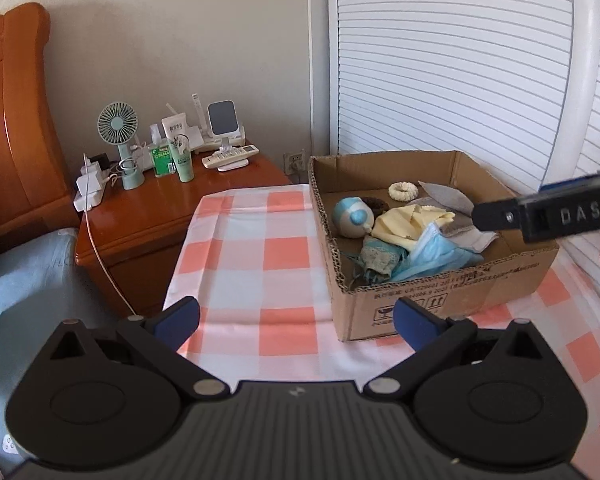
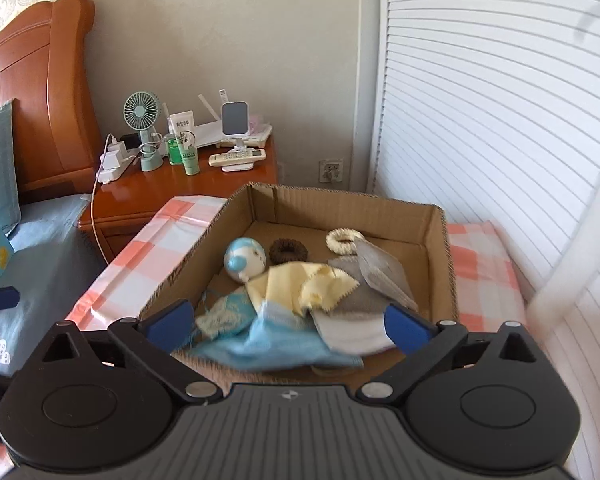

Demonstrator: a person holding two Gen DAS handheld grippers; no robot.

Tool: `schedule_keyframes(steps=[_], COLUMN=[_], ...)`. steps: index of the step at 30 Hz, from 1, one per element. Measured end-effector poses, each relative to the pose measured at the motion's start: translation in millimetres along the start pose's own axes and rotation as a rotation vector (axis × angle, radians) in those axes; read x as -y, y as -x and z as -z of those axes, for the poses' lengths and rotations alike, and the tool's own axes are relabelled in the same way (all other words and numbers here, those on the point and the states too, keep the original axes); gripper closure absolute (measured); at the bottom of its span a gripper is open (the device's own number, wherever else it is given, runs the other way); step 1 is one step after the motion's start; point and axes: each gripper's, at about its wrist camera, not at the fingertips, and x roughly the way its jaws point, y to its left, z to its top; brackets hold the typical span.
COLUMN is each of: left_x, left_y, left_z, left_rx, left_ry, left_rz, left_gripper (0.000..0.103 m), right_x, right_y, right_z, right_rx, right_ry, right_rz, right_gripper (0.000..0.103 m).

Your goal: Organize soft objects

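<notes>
1. Box [image 2: 446, 240]: open cardboard, brown, on the checked cloth [image 1: 244, 248]; it stands toward the cloth's right side, near the slatted door [image 1: 460, 60].
2. Ball [image 2: 245, 259]: blue and white, inside the box at far left, touching the yellow cloth [image 2: 296, 284].
3. Brown ring [image 2: 288, 251]: dark, knitted, flat on the box floor just right of the ball.
4. White ring [image 2: 342, 240]: cream, at the far side of the box, right of the brown ring, its edge against the grey cloth [image 2: 380, 276].
5. Yellow cloth: crumpled, mid-box, lying over the grey cloth's left part.
6. Grey cloth: folded, right half of the box, 1 corner pointing toward the far wall.
7. Lace piece [image 2: 228, 316]: pale teal, near-left corner, with thin strings trailing toward the left wall.
8. Mask [image 2: 276, 344]: blue, at the near wall, blurred in the right wrist view; it overlaps the lace piece and a white cloth [image 2: 352, 332].
9. Right gripper [image 2: 290, 322]: above the box's near edge, jaws spread wide, nothing pinched; the mask and white cloth lie between and below the pads.
10. Left gripper [image 1: 296, 314]: over the cloth left of the box, jaws spread wide, empty; its right pad sits in front of the box's near-left corner.
11. Nightstand [image 1: 148, 208]: wooden, far left, carrying a green fan [image 1: 118, 124], bottles, a remote and chargers.
12. Headboard [image 1: 12, 120]: wooden, far left, beside the nightstand.
</notes>
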Motion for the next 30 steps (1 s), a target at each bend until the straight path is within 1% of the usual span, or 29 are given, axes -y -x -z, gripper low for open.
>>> schedule_keyframes(steps=[3, 6, 8, 12, 18, 30], left_x=[11, 22, 29, 39, 45, 52], left_y=[11, 20, 26, 35, 42, 46], left_z=[1, 3, 4, 6, 5, 4], left_rx=[0.006, -0.004, -0.021, -0.042, -0.043, -0.05], left_ry=[0.02, 0.021, 0.025, 0.004, -0.005, -0.013], left_rz=[-0.002, -0.023, -0.038, -0.068, -0.06, -0.056], left_gripper=[0.001, 0.001, 0.001, 0.001, 0.001, 0.001], right_x=[-2, -2, -2, -4, -2, -1], right_y=[26, 47, 59, 79, 99, 107], right_z=[21, 42, 55, 76, 91, 97], right_rx=[0.01, -0.006, -0.007, -0.027, -0.035, -0.038], right_ry=[-0.015, -0.066, -0.098, -0.144, -0.202, -0.215], right_rz=[0.049, 0.113, 0.132, 0.191, 0.192, 0.193], right_gripper=[0.0, 0.0, 0.0, 0.0, 0.0, 0.0])
